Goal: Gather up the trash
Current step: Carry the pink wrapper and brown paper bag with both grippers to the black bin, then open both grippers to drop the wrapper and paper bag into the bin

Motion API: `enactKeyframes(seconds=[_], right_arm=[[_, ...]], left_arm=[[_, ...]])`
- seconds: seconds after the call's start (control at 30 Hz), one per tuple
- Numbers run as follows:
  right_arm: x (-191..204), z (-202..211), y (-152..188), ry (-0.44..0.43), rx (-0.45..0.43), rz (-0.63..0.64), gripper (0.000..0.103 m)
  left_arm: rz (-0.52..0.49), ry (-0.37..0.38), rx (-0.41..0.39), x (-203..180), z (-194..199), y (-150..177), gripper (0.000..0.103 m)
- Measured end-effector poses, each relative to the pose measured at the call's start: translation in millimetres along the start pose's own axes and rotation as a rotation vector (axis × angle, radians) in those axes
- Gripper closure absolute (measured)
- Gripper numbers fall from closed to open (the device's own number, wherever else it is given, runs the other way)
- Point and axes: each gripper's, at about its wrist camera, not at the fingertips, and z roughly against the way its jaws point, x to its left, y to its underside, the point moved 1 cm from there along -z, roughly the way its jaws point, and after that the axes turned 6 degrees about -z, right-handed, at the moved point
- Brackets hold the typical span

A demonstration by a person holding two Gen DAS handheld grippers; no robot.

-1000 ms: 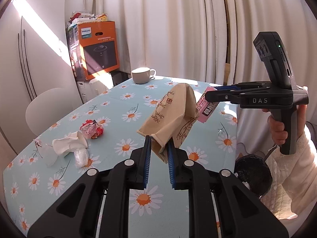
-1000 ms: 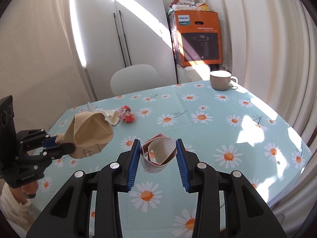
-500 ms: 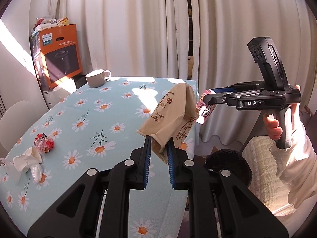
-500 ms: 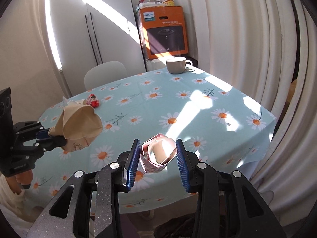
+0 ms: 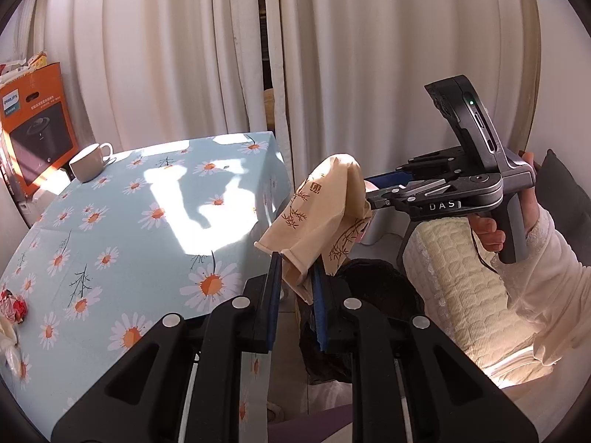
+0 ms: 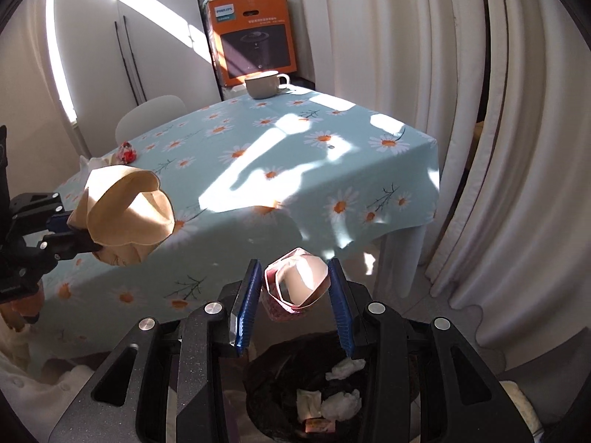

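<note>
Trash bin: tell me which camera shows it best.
The right wrist view. It looks down into the bin, showing the black liner, crumpled tissues and a wrapper inside, right below the pink carton in the right tongs. The left wrist view shows only a dark edge of the bin behind the left tongs and beige bag.

A crumpled pink carton point(image 6: 295, 284) was held between the blue pads of the right gripper point(image 6: 294, 304), directly above a black-lined trash bin point(image 6: 266, 380) in which white tissues point(image 6: 341, 402) and wrappers were seen. At the left edge, a beige paper bag point(image 6: 129, 210) with its mouth open was clamped by the left gripper point(image 6: 68, 234). Behind them, a table point(image 6: 288, 170) covered in a daisy-print cloth was lit by sun patches; a white cup point(image 6: 264, 84) was set at its far end, before an orange box point(image 6: 255, 35).
</note>
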Motion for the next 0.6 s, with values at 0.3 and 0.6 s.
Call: enactKeyframes(seconds=[0.3,0.6], right_arm=[[-54,-26,54,0.049,0.115,-0.104,0.068],[-89,-49,94,0.184,0.168,-0.135,0.019]], left_arm=[[-0.080,0.082,0.141,-41,-67,11,0.086],[-0.118,0.099,0.134,-60,-94,13,0.009]])
